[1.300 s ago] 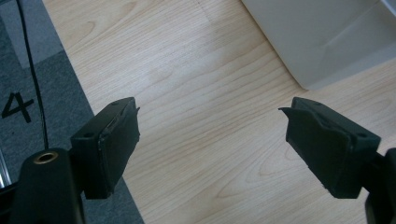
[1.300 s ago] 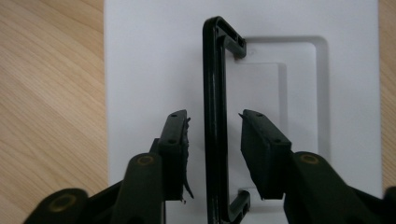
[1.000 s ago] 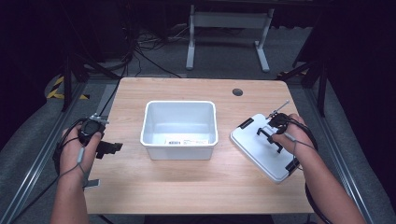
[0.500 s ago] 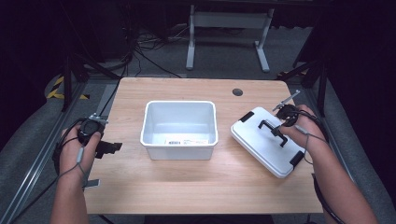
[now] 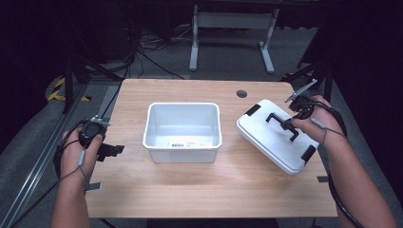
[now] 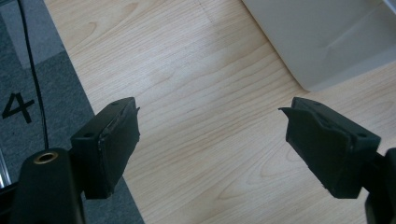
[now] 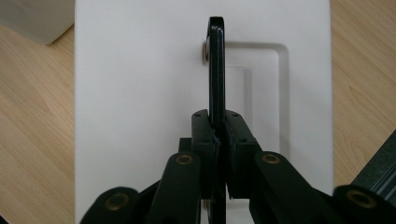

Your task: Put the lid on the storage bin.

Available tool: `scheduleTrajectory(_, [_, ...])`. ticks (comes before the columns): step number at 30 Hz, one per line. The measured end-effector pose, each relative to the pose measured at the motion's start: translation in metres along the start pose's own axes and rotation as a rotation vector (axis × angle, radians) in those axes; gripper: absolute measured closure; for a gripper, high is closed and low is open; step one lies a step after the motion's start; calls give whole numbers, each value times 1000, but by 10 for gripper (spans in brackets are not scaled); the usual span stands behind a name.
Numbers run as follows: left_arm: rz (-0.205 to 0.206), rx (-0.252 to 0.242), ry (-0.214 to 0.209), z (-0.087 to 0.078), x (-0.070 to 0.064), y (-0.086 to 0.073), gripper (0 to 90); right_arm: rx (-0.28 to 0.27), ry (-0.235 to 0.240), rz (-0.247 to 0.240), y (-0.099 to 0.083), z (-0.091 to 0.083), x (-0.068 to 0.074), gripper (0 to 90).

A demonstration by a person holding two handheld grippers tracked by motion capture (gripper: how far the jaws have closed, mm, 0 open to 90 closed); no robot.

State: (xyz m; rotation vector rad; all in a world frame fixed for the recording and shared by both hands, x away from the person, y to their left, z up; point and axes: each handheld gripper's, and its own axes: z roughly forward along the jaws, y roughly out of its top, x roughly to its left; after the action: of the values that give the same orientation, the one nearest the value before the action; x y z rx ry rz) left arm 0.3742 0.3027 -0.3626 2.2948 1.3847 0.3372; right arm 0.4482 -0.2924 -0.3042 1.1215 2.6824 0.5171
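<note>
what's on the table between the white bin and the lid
Nothing. In the high view, only bare wood separates the bin from the lid, which the right gripper holds by its handle.

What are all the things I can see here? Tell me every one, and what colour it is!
Table: one, light wood, in the middle of the high view.
Bin: one, white, open and empty, at the table's centre, with a small label on its near wall.
Lid: one, white with black clips at its ends, lying on the right side of the table.
Handle: one, black, standing up on the lid's top.
Hole: one, dark, round, in the table's far right part.
Frame: one, grey metal, on the floor beyond the table.
Left gripper: one, black, jaws wide apart above the table's left edge, holding nothing.
Right gripper: one, black, jaws closed on the handle.
</note>
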Motion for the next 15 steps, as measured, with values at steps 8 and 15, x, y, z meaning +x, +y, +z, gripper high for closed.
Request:
scheduleTrajectory(8, [-4,-3,5,-1,1,-1,179,-8,-6,-39,14,-16,3,851])
scheduleTrajectory(15, [-12,-7,16,-5,1,-8,178,-27,-6,-102,34,-28,12,850])
